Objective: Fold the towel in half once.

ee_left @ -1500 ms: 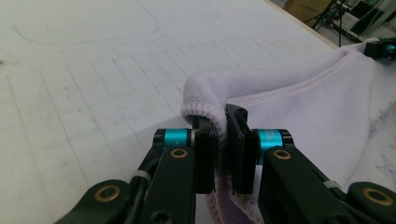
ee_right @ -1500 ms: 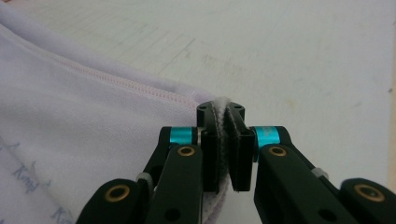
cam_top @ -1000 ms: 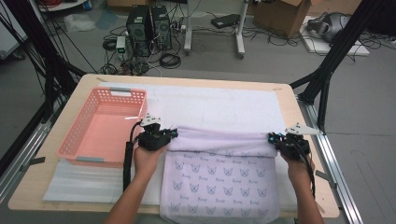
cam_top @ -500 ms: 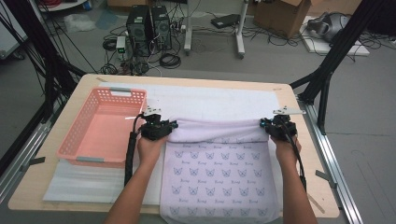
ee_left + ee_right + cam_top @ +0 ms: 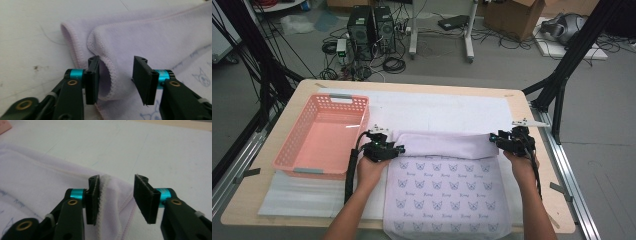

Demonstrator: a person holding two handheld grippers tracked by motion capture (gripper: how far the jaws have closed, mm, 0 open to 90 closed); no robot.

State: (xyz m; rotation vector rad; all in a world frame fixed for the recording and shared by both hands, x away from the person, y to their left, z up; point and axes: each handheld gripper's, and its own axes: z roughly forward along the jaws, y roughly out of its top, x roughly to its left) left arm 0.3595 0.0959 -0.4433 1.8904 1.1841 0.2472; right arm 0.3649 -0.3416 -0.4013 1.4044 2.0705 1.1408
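At the bottom of the high view, two forearms are seen coming in, and a lilac towel point(image 5: 447, 195) printed with small cat faces is spread from the lower edge up to the middle of the frame, where its far part is folded back into a plain band. The left gripper point(image 5: 398, 149) is held at the left end of that band and the right gripper point(image 5: 494, 139) at its right end. In the left gripper view, the jaws are seen parted, with the stitched towel corner point(image 5: 110, 72) lying loose between them; in the right gripper view, the jaws are likewise apart around a hemmed corner. Farther off, a pink basket point(image 5: 292, 150) is seen at centre left on the white mat point(image 5: 437, 107).
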